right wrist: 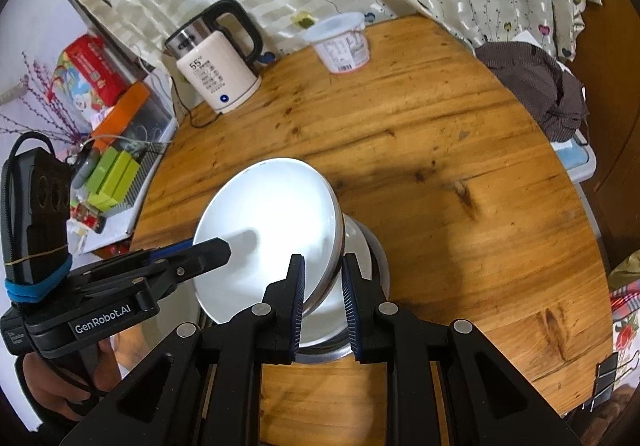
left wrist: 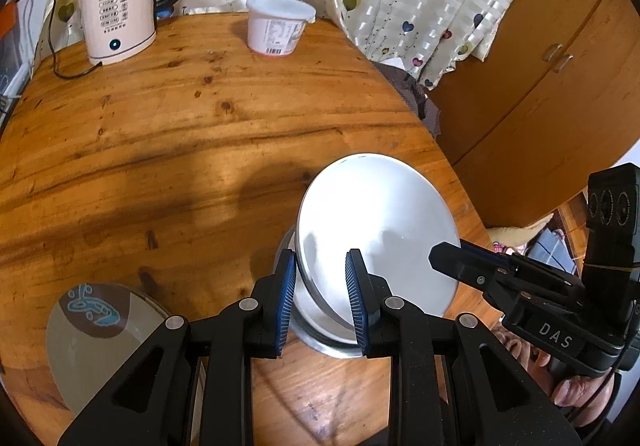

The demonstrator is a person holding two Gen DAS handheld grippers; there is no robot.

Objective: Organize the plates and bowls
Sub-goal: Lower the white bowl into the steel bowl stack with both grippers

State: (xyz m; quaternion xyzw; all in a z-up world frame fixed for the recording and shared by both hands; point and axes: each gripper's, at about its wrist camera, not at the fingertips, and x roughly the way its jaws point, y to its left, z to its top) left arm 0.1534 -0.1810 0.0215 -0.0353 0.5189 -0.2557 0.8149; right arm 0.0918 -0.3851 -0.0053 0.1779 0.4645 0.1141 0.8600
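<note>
A white bowl [left wrist: 376, 213] [right wrist: 272, 205] hangs tilted just above a steel dish [left wrist: 320, 344] [right wrist: 372, 258] on the round wooden table [left wrist: 160, 133]. My left gripper [left wrist: 322, 302] is shut on the bowl's rim, one blue pad inside and one outside. My right gripper [right wrist: 324, 302] is shut on the opposite rim in the same way. Each wrist view shows the other tool reaching onto the bowl: the right gripper [left wrist: 444, 260] and the left gripper [right wrist: 212, 250]. A grey plate with a blue pattern [left wrist: 100, 326] lies at the near left.
A cream electric kettle [left wrist: 120, 5] [right wrist: 220, 65] with its cord and a white lidded tub [left wrist: 280, 25] [right wrist: 340, 41] stand at the table's far side by the curtain. A brown cloth [right wrist: 536, 85] lies off the right edge. A wooden cabinet [left wrist: 540, 65] stands to the right.
</note>
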